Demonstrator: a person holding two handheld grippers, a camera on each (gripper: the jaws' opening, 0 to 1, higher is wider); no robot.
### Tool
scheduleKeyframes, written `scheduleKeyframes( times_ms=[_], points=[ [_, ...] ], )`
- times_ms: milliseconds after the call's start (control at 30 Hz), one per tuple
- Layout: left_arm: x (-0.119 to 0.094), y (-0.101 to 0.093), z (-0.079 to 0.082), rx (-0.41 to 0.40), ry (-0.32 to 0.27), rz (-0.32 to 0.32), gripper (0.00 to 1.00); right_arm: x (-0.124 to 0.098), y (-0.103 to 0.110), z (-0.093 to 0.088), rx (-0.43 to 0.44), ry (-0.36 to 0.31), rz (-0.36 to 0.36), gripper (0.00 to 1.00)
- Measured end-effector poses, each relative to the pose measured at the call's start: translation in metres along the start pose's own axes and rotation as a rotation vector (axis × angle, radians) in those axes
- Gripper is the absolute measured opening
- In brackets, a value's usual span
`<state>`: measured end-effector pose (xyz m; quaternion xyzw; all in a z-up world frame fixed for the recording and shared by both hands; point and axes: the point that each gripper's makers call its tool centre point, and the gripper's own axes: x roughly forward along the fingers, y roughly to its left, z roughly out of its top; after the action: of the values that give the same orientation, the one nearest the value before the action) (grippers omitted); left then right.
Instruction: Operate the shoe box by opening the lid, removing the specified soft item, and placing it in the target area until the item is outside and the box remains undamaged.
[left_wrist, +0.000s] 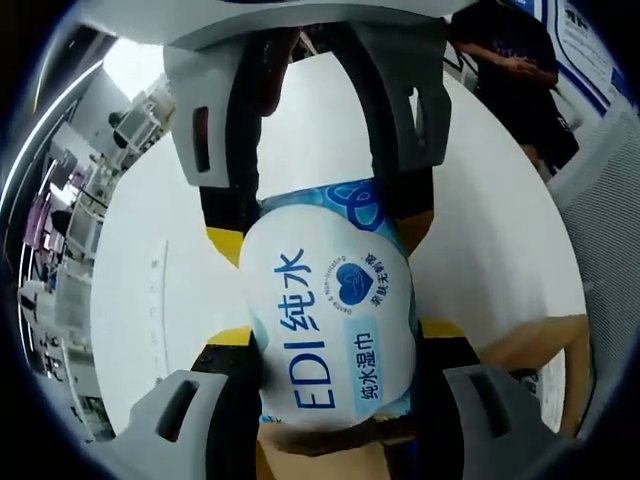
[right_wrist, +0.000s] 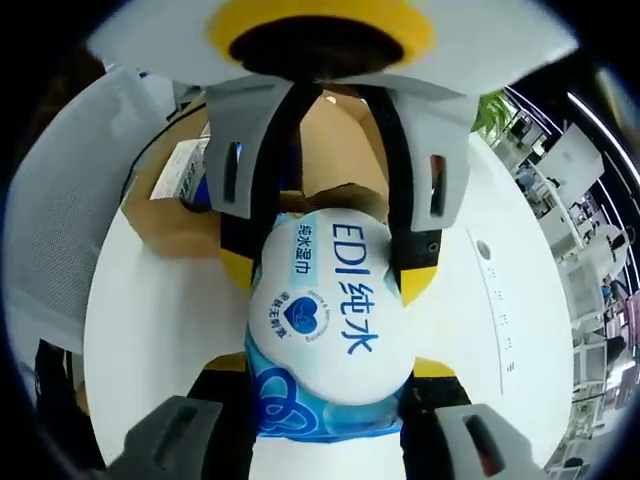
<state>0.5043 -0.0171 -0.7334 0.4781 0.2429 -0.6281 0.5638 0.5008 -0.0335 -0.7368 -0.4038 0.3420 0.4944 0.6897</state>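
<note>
Left gripper view: a soft pack of wet wipes (left_wrist: 330, 330), white and blue with printed lettering, hangs above a white table (left_wrist: 150, 300), pinched at one end by the left gripper (left_wrist: 330, 440) and at the opposite end by the right gripper (left_wrist: 320, 215), both sets of jaws closed onto it. The pack looks light, pliable and slick-skinned, best held across its flat ends. Behind it in the right gripper view sit the brown cardboard shoe box (right_wrist: 170, 225) and a chair (right_wrist: 60, 240); a bystander (left_wrist: 520, 80) stands near the table's far edge.
</note>
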Motion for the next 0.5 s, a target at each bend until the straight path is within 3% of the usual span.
scheduleKeyframes(
  times_ms=[500],
  points=[
    [0.010,0.005,-0.005,-0.029,-0.001,-0.001,0.60,0.012,-0.005,-0.006,0.002,0.004,0.012,0.55]
  ],
)
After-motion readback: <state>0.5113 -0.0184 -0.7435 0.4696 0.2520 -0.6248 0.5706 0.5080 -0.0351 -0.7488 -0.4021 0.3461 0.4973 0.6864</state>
